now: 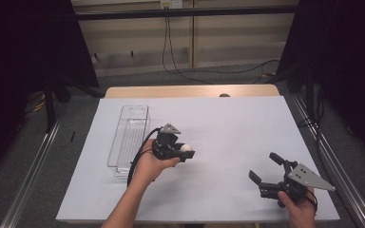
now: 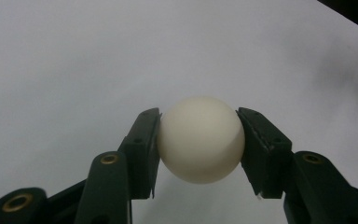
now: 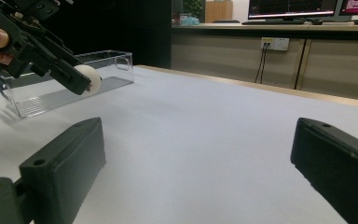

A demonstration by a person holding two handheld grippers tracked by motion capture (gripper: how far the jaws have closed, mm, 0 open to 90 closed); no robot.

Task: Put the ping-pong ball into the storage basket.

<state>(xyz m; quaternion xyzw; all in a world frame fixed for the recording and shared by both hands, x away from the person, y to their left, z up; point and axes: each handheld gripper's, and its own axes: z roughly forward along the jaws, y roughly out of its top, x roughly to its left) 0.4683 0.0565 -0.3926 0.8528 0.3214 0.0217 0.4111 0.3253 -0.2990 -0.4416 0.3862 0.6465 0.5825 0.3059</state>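
Observation:
A white ball [image 2: 200, 139] is clamped between the two black jaws of my left gripper [image 1: 186, 150], which hangs a little above the white table sheet left of centre. From the right gripper view the same ball [image 3: 88, 78] shows at the tip of that gripper, in front of the clear bin. My right gripper [image 1: 265, 167] rests low near the front right corner, its jaws spread wide with bare sheet between them. A hand holds each gripper.
A clear plastic bin [image 1: 129, 137] lies lengthwise on the sheet just left of the left gripper, seen too as the clear bin [image 3: 65, 86]. The white sheet [image 1: 228, 123] covers a wooden table; dark curtains and floor rails flank it.

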